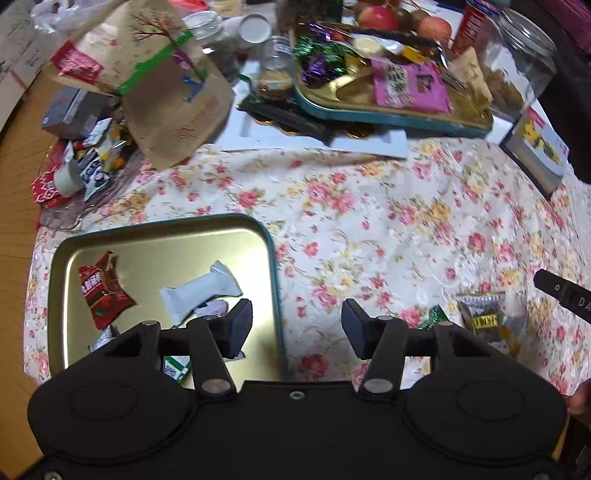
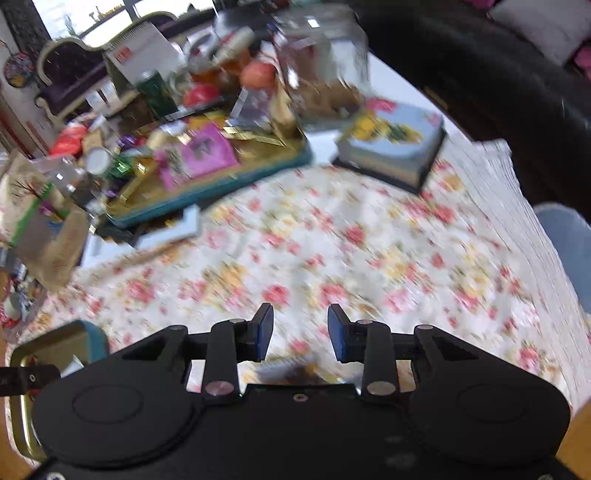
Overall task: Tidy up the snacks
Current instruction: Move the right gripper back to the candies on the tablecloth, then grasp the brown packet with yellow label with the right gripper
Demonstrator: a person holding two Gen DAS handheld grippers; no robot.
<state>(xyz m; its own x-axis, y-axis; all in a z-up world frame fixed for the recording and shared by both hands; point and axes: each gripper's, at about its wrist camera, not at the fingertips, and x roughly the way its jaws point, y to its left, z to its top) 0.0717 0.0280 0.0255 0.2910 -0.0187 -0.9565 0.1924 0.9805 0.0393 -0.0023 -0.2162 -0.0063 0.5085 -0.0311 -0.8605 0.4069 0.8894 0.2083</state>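
Observation:
My left gripper (image 1: 297,326) stands open with nothing between its pads, over the right rim of a gold tray with a teal edge (image 1: 166,251). In the tray lie a red snack packet (image 1: 101,291), a white bar wrapper (image 1: 199,291) and a few small packets partly hidden by the gripper. On the floral cloth to the right lie a dark and yellow packet (image 1: 480,317) and a green wrapper (image 1: 434,317). My right gripper (image 2: 301,328) is open over the cloth. A blurred dark packet (image 2: 291,369) shows below its fingertips, partly hidden by its body.
A second teal tray (image 1: 388,116) at the back holds candies and a pink packet (image 1: 408,86). Around it are a brown paper bag (image 1: 159,74), a glass jar (image 1: 517,62), apples (image 1: 376,16), a flowered tin (image 1: 537,147) and a wrapper pile (image 1: 88,158).

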